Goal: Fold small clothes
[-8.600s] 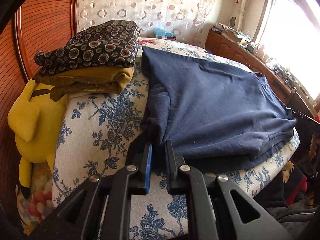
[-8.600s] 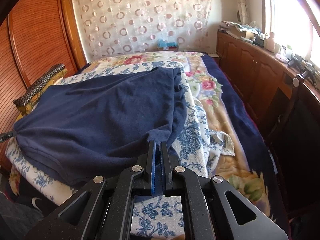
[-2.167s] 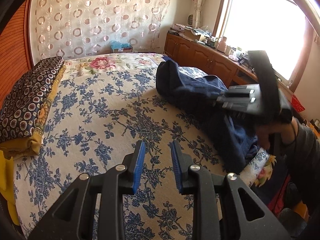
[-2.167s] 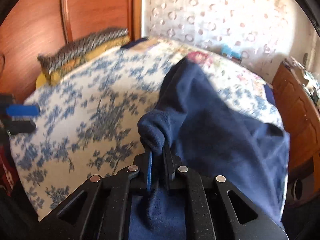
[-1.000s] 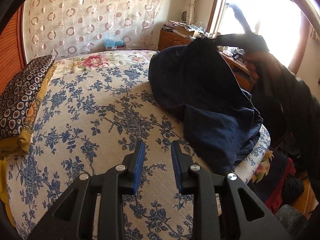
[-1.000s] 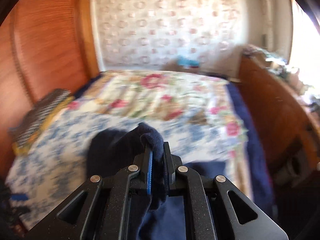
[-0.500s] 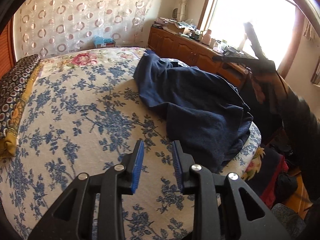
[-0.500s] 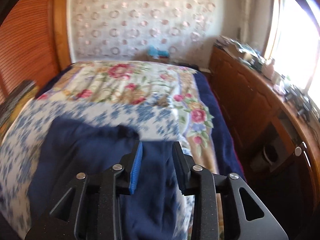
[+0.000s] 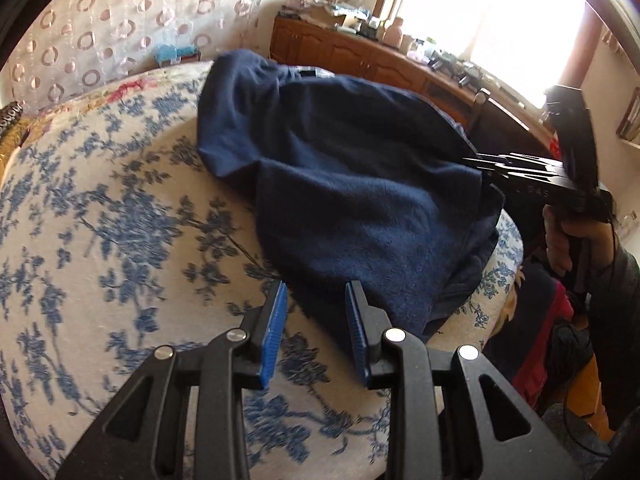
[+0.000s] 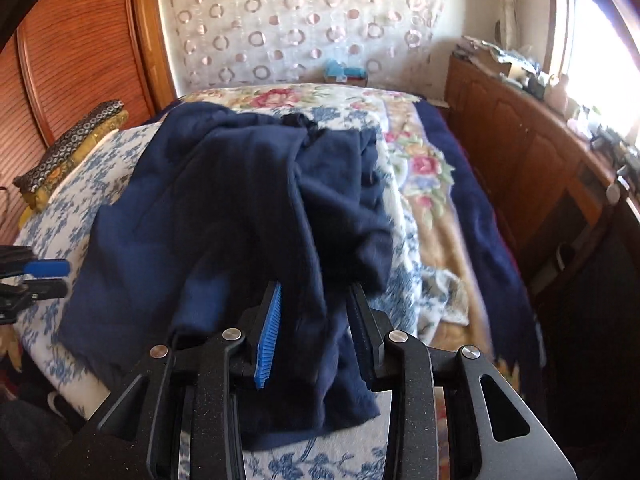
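A dark navy garment (image 9: 352, 184) lies crumpled in a heap on the blue-flowered bedspread (image 9: 100, 240); it also shows in the right wrist view (image 10: 248, 208). My left gripper (image 9: 316, 320) is open and empty, its fingertips at the near edge of the garment. My right gripper (image 10: 316, 316) is open, with a fold of the garment hanging loose between its fingers. The right gripper also shows at the right of the left wrist view (image 9: 560, 176). The left gripper's blue pads (image 10: 46, 268) show at the left edge of the right wrist view.
A stack of folded patterned and mustard cloths (image 10: 68, 148) lies at the bed's left edge by the wooden headboard (image 10: 76, 40). A wooden sideboard (image 10: 520, 152) with clutter runs along the right under the window. A floral blanket (image 10: 424, 184) covers the bed's right side.
The right gripper carried the navy garment across the bed, opened and let it drop in a heap. The left gripper stayed open and moved closer to the garment's near edge.
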Motion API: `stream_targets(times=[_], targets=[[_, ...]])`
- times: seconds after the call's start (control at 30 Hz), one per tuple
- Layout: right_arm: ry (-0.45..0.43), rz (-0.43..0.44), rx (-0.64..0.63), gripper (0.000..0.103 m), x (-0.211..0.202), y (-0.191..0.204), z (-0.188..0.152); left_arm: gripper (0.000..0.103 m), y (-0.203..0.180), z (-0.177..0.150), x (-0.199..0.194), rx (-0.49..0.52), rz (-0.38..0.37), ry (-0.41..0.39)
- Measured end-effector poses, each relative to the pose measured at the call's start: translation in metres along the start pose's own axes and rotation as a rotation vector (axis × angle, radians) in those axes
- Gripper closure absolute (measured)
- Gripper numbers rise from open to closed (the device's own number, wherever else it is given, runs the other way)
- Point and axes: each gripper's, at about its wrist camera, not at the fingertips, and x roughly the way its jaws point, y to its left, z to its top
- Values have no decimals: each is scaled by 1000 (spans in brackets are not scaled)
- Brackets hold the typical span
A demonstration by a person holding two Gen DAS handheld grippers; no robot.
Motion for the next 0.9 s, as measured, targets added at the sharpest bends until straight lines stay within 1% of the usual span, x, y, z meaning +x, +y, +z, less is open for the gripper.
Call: stream_targets(times=[0.03,0.07,0.13,0.23,0.3,0.37,0.4,0.47,0.53,0.63,0.73,0.77,0.8,0.83,0.9], targets=[[-2,8,0,81,0,1,-2,75,-2,0,4,5,1,7],[-5,16,-3,96,-1,2,-4,75,-4,0,7,8,7,15],[-44,30,-13,100,-9,4,-5,75,-7,-1,9,10,17,15],[-119,7,-7,102,-30,7,-4,75,-10,-3,8,-2,19,16],[-176,10,14,102,-50,3,-1,75,-11,-5,6,-14,13,10],[-206,3,38,102,-68,-2,-1,75,-13,-7,1,-18,0,1],[-209,-6,41,102,-74,-4,-2,75,-14,-8,-1,-15,-7,-6],[-194,-34,39,102,-75,-9,-5,75,-17,-9,-7,-8,-34,-23],[-152,-56,47,102,-65,-16,-9,75,-13,-7,-7,-13,-59,-24],[-124,-53,61,102,-53,-18,-15,75,-12,-6,1,-21,-56,10],[-123,-44,77,102,-50,-20,-18,75,-13,-8,2,-29,-69,10],[-128,-36,80,102,-50,-20,-18,76,-13,-8,2,-24,-86,8],[-130,-30,80,102,-51,-20,-17,95,-12,-7,2,-20,-111,6],[-134,-22,78,102,-52,-19,-15,102,-13,-7,1,-18,-139,9],[-144,-22,68,102,-57,-18,-12,103,-19,-8,-6,5,-120,-20]])
